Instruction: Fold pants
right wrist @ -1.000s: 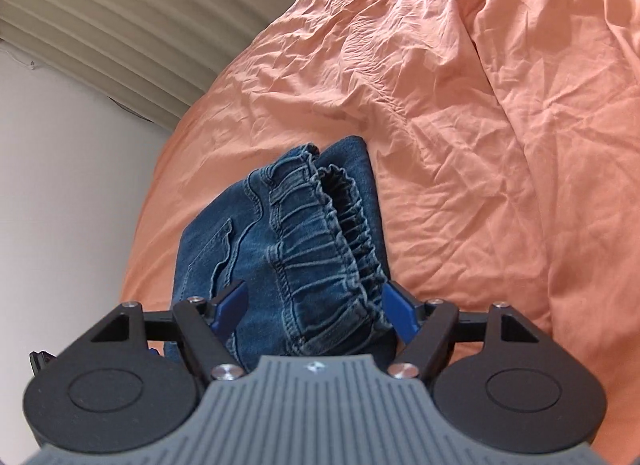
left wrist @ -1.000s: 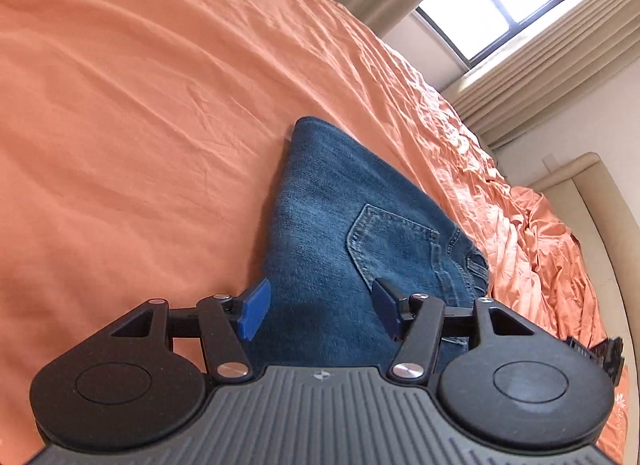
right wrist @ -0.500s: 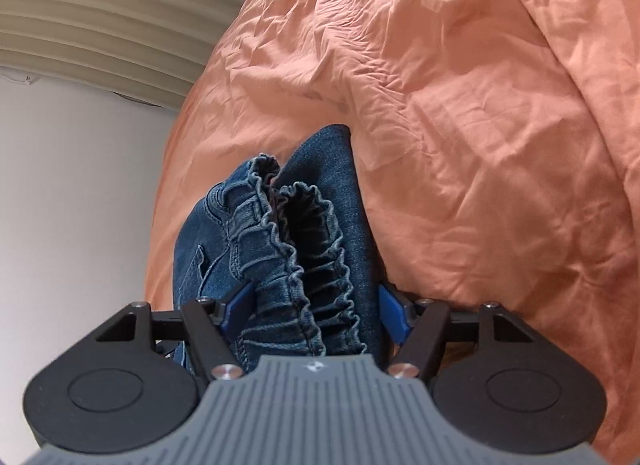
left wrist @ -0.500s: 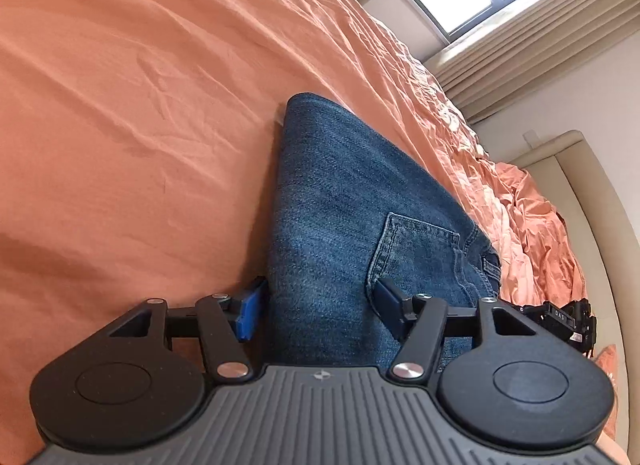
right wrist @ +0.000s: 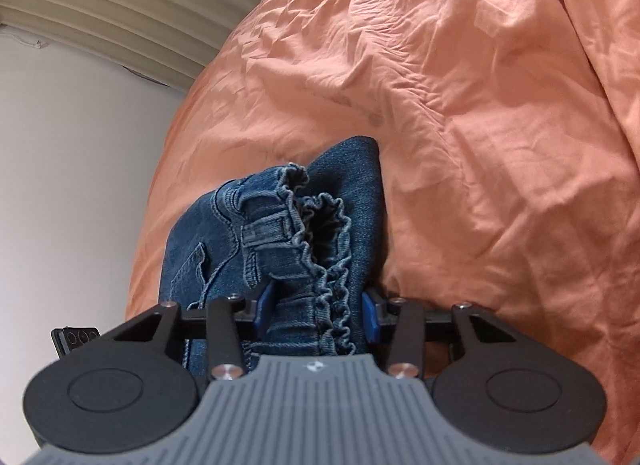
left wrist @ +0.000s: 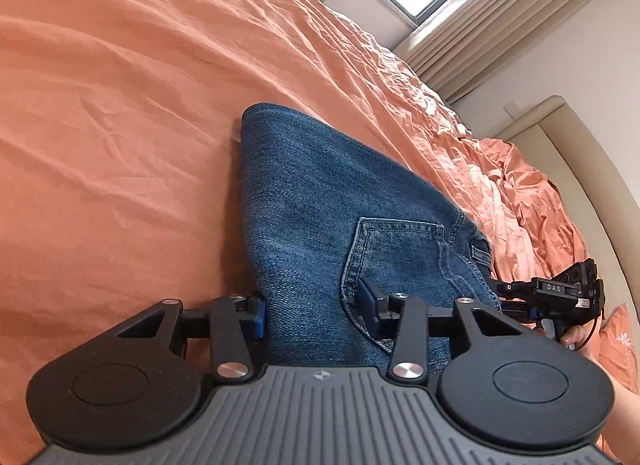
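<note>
Pants (left wrist: 320, 201): already folded small, lying on bedsheet (left wrist: 120, 105).
Left gripper (left wrist: 316, 315): jaws just closing, clamping near edge.
Right gripper (right wrist: 316, 315): jaws just closing, pinching waistband (right wrist: 320, 233).
Left: likely a last fold or carry-off.

Both hand-held grippers lower, left hand-held gripper (left wrist: 316, 311) and right hand-held gripper (right wrist: 316, 311) closing onto jeans (left wrist: 340, 217)

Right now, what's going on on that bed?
A person is folding blue jeans on an orange bedsheet, a handheld gripper in each hand. The left gripper straddles the folded edge beside the back pocket; the right gripper straddles the bunched elastic waistband. Both sets of fingers have just been closing, with denim between them. The jeans lie already folded down to a compact stack.
</note>
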A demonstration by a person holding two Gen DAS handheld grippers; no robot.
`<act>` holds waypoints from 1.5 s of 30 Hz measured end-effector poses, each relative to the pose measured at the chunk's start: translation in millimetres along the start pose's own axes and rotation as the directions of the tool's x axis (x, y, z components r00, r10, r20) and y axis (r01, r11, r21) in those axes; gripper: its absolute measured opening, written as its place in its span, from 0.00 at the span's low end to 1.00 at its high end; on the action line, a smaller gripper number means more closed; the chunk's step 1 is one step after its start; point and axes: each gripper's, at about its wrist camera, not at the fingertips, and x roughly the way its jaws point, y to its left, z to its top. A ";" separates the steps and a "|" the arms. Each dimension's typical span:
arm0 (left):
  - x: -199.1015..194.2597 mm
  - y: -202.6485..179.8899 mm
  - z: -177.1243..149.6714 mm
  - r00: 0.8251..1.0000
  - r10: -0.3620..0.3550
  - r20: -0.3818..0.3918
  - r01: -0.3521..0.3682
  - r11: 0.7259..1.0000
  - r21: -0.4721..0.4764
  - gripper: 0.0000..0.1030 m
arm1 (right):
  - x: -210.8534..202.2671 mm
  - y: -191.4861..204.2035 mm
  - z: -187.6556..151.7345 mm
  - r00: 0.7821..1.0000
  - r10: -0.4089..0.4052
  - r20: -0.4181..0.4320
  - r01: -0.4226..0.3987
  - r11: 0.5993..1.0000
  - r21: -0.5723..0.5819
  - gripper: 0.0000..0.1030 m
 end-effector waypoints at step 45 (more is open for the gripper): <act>-271.8 116.2 10.2 0.921 0.381 0.076 -0.379 0.924 -0.042 0.11 | 163.2 301.8 -156.6 0.988 0.139 -0.063 -0.145 0.983 -0.112 0.17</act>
